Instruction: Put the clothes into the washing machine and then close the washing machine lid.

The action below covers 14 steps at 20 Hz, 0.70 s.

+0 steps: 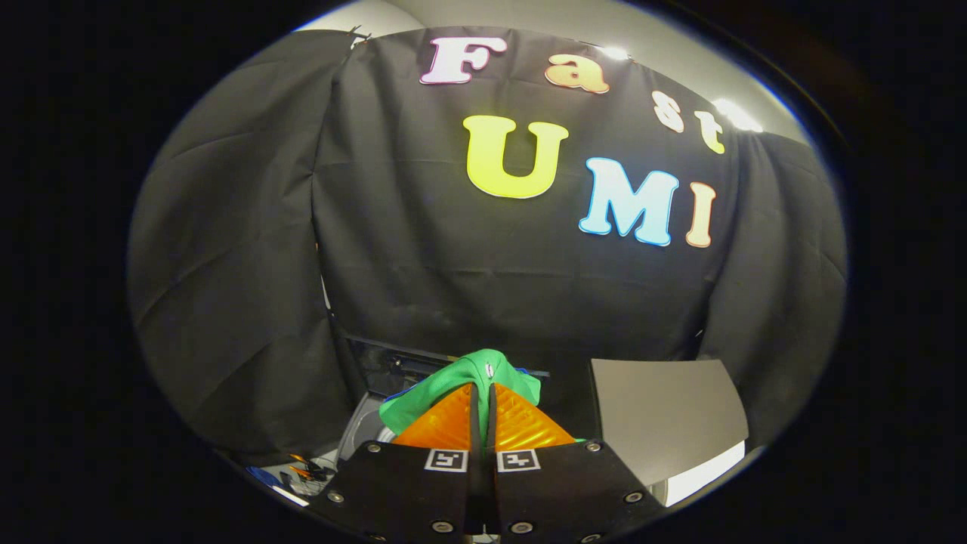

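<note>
My gripper (482, 387) is shut on a green garment (468, 374), which bunches up over the fingertips and hangs down on the left of them. Below and left of the fingers I see part of the washing machine's open top (366, 431), pale grey inside. Its raised lid (393, 363) stands dark behind the garment. The garment is held above the machine's opening; how high I cannot tell.
A flat grey panel (665, 423) lies to the right of the fingers. Black cloth walls close the booth behind and on both sides. Some small cluttered items (306, 472) lie low on the left near the machine.
</note>
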Tool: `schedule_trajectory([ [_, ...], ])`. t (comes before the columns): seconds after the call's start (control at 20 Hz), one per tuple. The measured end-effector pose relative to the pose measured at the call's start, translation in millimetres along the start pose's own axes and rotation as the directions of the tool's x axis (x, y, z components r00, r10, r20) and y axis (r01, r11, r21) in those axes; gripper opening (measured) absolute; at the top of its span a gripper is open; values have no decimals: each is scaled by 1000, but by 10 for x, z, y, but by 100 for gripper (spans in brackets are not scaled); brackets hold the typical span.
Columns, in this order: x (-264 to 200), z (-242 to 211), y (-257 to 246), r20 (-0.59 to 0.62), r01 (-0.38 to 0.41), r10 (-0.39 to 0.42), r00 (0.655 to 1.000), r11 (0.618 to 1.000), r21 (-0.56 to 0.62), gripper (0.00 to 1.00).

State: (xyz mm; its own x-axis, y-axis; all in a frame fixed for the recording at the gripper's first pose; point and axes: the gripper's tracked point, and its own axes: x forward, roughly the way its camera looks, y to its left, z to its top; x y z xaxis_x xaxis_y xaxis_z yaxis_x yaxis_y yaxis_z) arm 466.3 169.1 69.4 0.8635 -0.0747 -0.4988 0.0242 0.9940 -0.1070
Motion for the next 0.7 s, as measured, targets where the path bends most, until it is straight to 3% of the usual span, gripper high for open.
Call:
schedule_trajectory([
  [0.35,269,-246,476,10,11,-12,1000,996,94,0],
  [0.7,648,-726,670,-42,29,-26,999,997,71,0],
])
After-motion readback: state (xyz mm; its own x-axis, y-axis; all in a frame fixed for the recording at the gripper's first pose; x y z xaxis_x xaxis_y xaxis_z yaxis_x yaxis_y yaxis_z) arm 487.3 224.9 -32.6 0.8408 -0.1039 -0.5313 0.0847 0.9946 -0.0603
